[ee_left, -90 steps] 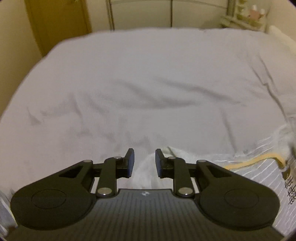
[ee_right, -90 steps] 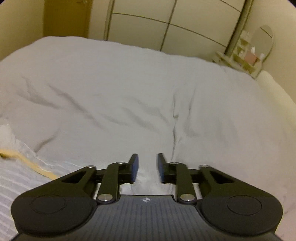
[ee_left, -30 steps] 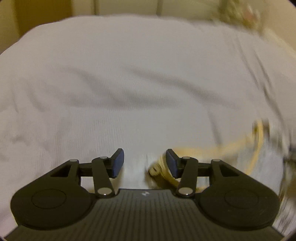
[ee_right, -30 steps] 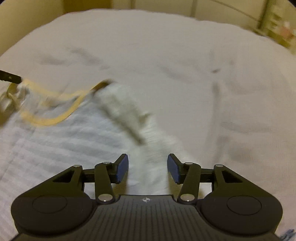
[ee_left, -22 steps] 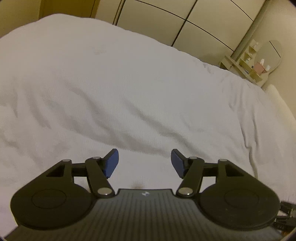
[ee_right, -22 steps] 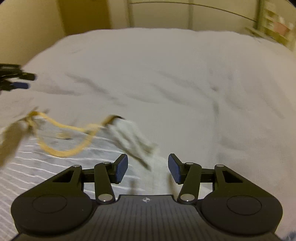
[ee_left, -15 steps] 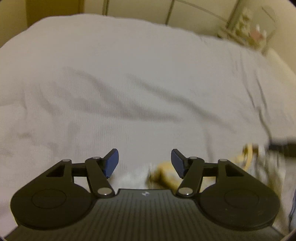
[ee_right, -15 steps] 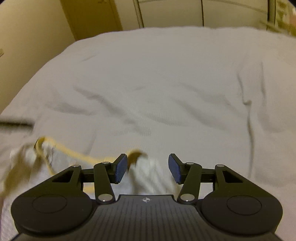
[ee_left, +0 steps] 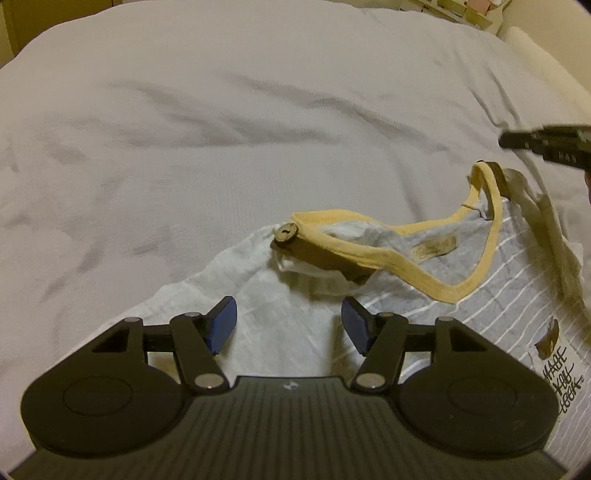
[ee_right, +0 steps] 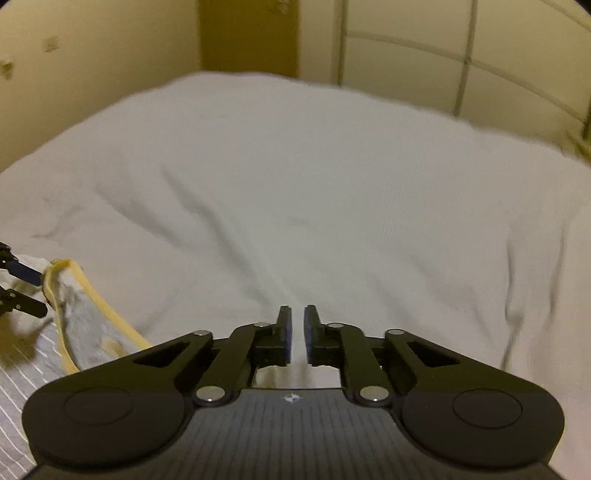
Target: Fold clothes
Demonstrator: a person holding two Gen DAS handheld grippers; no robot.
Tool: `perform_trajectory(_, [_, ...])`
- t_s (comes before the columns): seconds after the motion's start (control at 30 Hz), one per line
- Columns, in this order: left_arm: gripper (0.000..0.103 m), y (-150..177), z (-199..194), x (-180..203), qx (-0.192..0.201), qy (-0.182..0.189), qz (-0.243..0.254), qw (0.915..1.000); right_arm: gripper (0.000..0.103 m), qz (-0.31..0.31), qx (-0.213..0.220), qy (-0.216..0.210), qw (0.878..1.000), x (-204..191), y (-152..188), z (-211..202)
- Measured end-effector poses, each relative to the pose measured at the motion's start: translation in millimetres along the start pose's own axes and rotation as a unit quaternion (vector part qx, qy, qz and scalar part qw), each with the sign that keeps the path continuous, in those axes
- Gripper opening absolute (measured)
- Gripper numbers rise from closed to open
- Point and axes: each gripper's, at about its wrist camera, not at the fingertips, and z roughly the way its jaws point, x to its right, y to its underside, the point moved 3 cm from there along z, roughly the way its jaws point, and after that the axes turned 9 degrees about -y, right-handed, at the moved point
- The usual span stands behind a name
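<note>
Down on the bed (ee_left: 229,122), a grey garment (ee_left: 495,295) with thin white stripes lies spread near the front edge, its yellow-trimmed neckline (ee_left: 417,273) open toward the far side. A brown strap with a round button (ee_left: 285,233) rests across the white sleeve (ee_left: 266,295) at the garment's left shoulder, and a small brown label (ee_left: 436,250) shows inside the neck. Printed lettering (ee_left: 563,376) sits on the chest at the right edge of the left wrist view. The left tool (ee_left: 289,325) hangs above the white sleeve with its blue pads spread wide, holding nothing. The right tool (ee_right: 297,334) has its pads drawn nearly together with a thin gap between them; whether any cloth is caught there cannot be told, since the tool's body hides what lies under it. In the right wrist view the garment lies at the lower left, with the left tool's fingertips beside the neckline. The wrinkled white bedcover fills the rest of both views. Beyond the bed stand pale wardrobe doors (ee_right: 461,55), a dark doorway (ee_right: 247,37) and a yellowish wall (ee_right: 92,62), and a small shelf (ee_left: 461,11) shows at the top right of the left wrist view.
</note>
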Motion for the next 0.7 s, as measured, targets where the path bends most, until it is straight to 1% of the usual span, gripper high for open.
perform_trajectory(0.1, [0.058,-5,5,1,0.0,-0.016,0.01,0.9998,0.016,0.049,-0.012,-0.005,0.999,5,17,-9])
perform_trajectory(0.17, [0.058,-10,11,1,0.002,-0.033,0.016,0.9993,0.029,0.072,-0.015,-0.007,0.997,5,27,-18])
perform_trajectory(0.23, [0.058,-18,19,-1,0.001,-0.036,0.016,0.9992,0.035,0.081,-0.02,-0.009,0.997,5,34,-22])
perform_trajectory(0.33, [0.059,-31,36,0,-0.002,-0.044,0.031,0.9986,0.035,0.088,-0.036,0.004,0.996,1,51,-31])
perform_trajectory(0.4, [0.059,-43,37,-3,0.012,-0.052,0.026,0.9983,0.035,0.097,-0.029,0.015,0.995,-2,57,-39])
perform_trajectory(0.43, [0.057,-48,37,-6,0.018,-0.054,0.02,0.9982,0.036,0.102,-0.025,0.018,0.994,-4,59,-44])
perform_trajectory(0.5, [0.057,-55,25,-22,0.029,-0.051,-0.011,0.9982,0.036,0.108,-0.019,0.02,0.994,-8,60,-48])
perform_trajectory(0.6, [0.058,-63,7,-45,0.043,-0.048,-0.054,0.9965,0.036,0.11,-0.011,0.002,0.994,-28,52,-52])
perform_trajectory(0.7, [0.058,-47,-15,-72,0.031,-0.062,-0.06,0.9958,0.036,0.108,-0.009,-0.035,0.993,-56,47,-50])
